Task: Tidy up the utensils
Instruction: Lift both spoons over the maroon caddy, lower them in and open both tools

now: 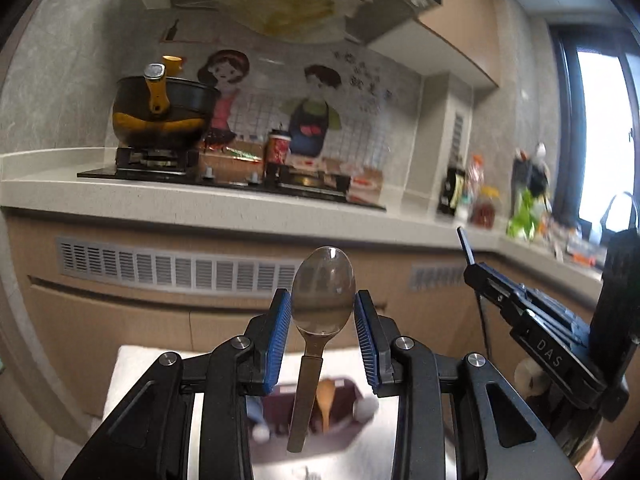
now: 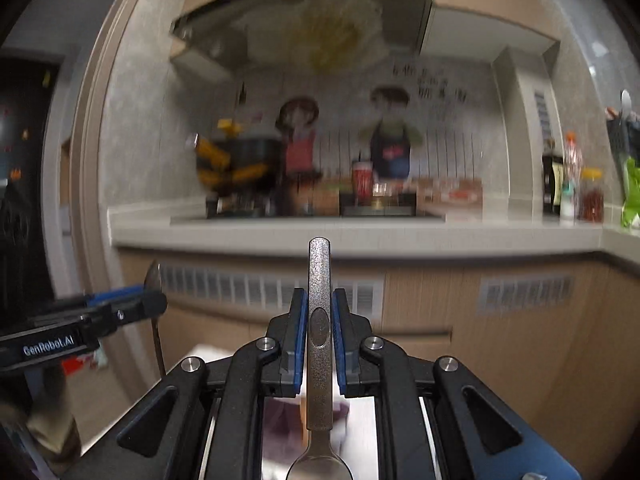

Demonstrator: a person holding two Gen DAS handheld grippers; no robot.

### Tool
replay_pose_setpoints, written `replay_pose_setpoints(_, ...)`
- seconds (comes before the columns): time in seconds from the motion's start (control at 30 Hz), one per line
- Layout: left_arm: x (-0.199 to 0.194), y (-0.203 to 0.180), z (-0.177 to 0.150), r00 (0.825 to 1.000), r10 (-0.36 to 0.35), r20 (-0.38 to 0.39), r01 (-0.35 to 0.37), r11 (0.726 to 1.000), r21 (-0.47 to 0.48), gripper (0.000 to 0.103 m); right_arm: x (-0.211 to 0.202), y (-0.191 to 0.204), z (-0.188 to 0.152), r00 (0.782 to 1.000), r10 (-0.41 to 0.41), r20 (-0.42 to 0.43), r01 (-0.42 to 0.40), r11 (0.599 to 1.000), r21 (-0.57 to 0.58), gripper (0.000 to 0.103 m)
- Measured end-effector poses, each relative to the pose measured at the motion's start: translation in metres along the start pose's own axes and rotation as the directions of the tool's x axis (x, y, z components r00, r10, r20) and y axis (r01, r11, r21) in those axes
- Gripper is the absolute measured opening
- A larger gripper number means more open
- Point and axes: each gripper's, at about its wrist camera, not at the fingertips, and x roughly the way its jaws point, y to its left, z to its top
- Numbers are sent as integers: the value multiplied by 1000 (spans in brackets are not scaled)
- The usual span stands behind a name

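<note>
Kitchen backdrop for this one: a pale stone countertop (image 1: 168, 196) with a black-and-yellow pot (image 1: 160, 112) on the gas hob, and a cartoon couple on the splashback behind. Both grippers are up at counter height, pointing roughly level, and each has cutlery in it. The left gripper (image 1: 323, 320) has its blue ribbed pads on either side of the bowl of a shiny steel spoon (image 1: 323, 292), bowl up, flat dark handle hanging down; the jaws stand part open and appear to pinch the bowl's edges, though that contact is hard to confirm. The right gripper (image 2: 320, 332) is nearly closed, clamped tight on the textured grey metal handle of a second spoon (image 2: 319, 320), handle up and bowl down at the frame's bottom edge. Below, on a white surface, sits a dark purple holder (image 1: 352, 390) with a wooden spoon (image 1: 325, 400) already in it. So I'd call this mid-task: two pieces lifted, neither placed. What's left, by my reading, is delivering both to that holder; whether more loose utensils remain can't be seen.
</note>
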Motion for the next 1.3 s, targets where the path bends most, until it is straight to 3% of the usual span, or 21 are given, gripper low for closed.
replay_pose_setpoints(0.23,58,34,-4,998,-33,-56,29,997,-75,34,58,0,-9,1000,11,-12,-11,999,35,11)
replay_pose_setpoints(0.67,123,69,-43,987,-51,-151,28,988,-151,34,144,-7,-73,991,-44,-127,55,995,84,11)
replay_pose_setpoints(0.97,140,76,-67,983,-36,-179,7,987,-161,34,169,-6,-108,990,-63,-130,74,994,83,12)
replay_pose_setpoints(1.13,142,77,-80,976,-26,-214,-10,986,-167,36,172,-6,-122,984,-46,-171,62,994,91,13)
replay_pose_setpoints(1.2,141,77,-85,972,-26,-235,-15,985,-170,41,168,-6,-126,979,-36,-201,52,996,78,24)
replay_pose_setpoints(1.3,135,76,-89,969,-20,-246,-23,985,-170,46,154,-10,-129,972,-33,-234,51,996,71,28)
